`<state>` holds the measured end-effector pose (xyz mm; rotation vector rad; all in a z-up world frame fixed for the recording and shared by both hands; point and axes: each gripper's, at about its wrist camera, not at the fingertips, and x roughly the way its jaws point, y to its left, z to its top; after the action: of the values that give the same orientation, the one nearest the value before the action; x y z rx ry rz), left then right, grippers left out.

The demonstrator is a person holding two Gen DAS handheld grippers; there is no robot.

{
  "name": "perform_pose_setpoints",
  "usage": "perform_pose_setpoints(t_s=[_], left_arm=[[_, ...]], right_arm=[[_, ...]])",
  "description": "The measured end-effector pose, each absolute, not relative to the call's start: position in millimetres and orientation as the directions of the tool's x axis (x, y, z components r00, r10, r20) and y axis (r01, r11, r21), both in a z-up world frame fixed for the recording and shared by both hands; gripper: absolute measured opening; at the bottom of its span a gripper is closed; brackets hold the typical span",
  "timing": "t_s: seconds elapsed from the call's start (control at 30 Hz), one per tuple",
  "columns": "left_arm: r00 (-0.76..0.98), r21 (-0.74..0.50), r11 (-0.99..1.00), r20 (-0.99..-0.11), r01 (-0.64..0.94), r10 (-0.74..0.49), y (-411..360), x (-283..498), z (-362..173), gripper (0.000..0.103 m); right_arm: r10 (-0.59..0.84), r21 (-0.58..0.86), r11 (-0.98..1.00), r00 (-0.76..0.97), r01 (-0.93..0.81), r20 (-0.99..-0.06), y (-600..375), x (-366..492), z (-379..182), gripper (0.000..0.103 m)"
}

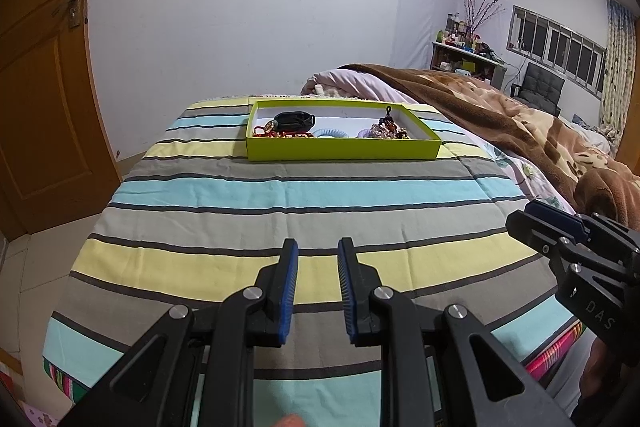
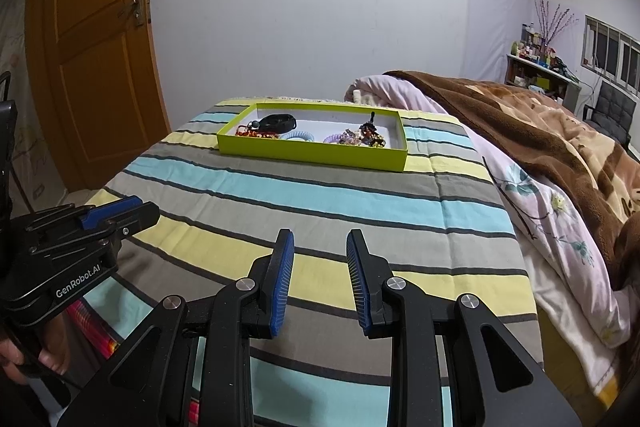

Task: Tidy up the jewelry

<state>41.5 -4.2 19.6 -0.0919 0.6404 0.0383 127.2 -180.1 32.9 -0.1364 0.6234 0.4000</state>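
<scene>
A lime-green shallow box (image 1: 344, 150) (image 2: 312, 151) with a white inside lies at the far end of the striped cloth. Inside it are a black band (image 1: 294, 120) (image 2: 277, 123), a red and gold beaded piece (image 1: 276, 133) (image 2: 250, 133), a light blue coil tie (image 1: 330, 133) (image 2: 298, 136), a lilac coil tie (image 1: 365, 133) (image 2: 334, 137) and a dark beaded charm cluster (image 1: 390, 129) (image 2: 370, 137). My left gripper (image 1: 317, 259) hovers low over the near stripes, open and holding nothing. My right gripper (image 2: 320, 251) is likewise open and bare, well short of the box.
The striped cloth (image 1: 280, 203) covers a raised surface whose left edge drops to a tiled floor by a wooden door (image 2: 100, 39). A brown blanket (image 1: 500, 115) and pink floral quilt (image 2: 552, 219) are heaped on the right. A hand (image 2: 24, 355) holds the left gripper's body.
</scene>
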Motion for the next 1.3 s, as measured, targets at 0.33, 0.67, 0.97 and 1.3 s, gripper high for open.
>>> perform_pose_setpoints(t_s=[0.33, 0.67, 0.97, 1.3], left_arm=[[0.797, -0.067, 0.995, -0.604, -0.073, 0.017, -4.8, 41.8, 18.6, 0.021], [0.795, -0.051, 0.996, -0.605, -0.074, 0.028, -6.5, 41.2, 17.8, 0.021], [0.793, -0.039, 0.996, -0.608, -0.082, 0.041, -7.4, 41.3, 16.1, 0.021], [0.795, -0.034, 0.996, -0.605, -0.082, 0.045, -6.9, 41.1, 15.7, 0.021]], right_arm=[[0.323, -0.004, 0.915, 0.737, -0.404, -0.594, -179.1, 127.4, 33.0, 0.028], [0.323, -0.004, 0.915, 0.736, -0.405, -0.594, -179.0, 127.4, 33.4, 0.028], [0.323, -0.004, 0.914, 0.737, -0.405, -0.594, -178.5, 127.3, 33.8, 0.028], [0.321, -0.008, 0.914, 0.738, -0.405, -0.594, -177.9, 126.8, 33.8, 0.028]])
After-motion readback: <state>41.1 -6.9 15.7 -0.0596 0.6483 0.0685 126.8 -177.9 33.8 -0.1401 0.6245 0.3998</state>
